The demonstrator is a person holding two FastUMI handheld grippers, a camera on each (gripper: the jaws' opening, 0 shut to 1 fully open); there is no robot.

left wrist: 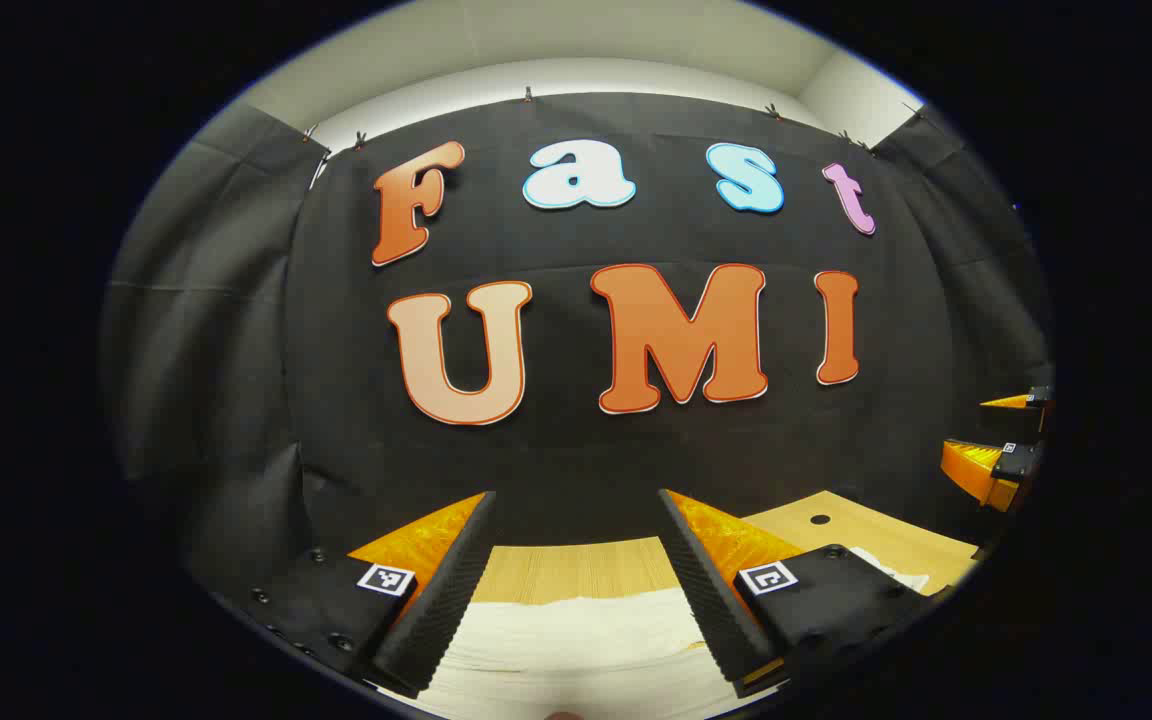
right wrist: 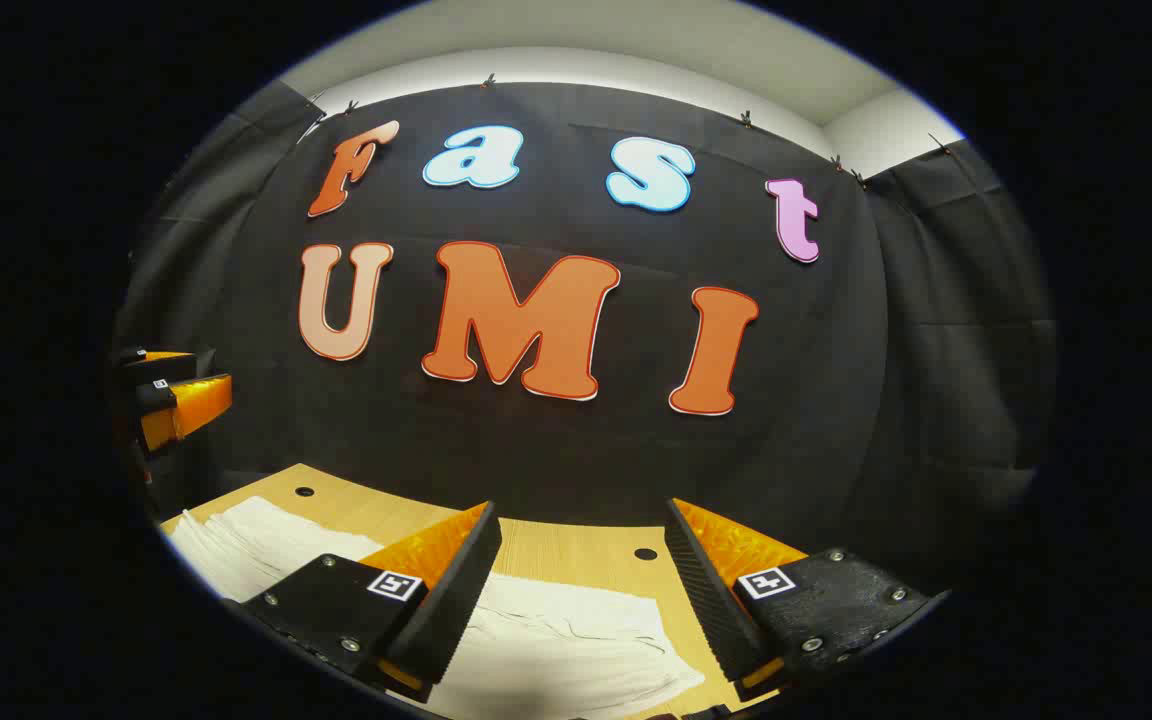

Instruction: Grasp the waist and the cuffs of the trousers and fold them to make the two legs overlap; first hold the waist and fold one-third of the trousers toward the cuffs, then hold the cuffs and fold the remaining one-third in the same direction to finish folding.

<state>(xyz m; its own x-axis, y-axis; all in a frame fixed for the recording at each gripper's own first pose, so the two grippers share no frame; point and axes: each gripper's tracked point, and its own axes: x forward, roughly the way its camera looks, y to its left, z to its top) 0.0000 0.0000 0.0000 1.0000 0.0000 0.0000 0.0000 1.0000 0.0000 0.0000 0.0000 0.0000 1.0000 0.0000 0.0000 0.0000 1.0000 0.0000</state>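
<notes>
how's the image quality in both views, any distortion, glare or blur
Left gripper view: strong fisheye bending of the table edge, trousers bright, nearly washed out. Right gripper view: same curving, trousers creases readable, no motion blur, lighting even.

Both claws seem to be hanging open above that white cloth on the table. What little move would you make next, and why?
Probably lower both claws onto the white trousers. The left claw and right claw are open, held above the fabric and gripping nothing, and the trousers lie flat on the wooden table, so no fold can start until they take hold.
</notes>
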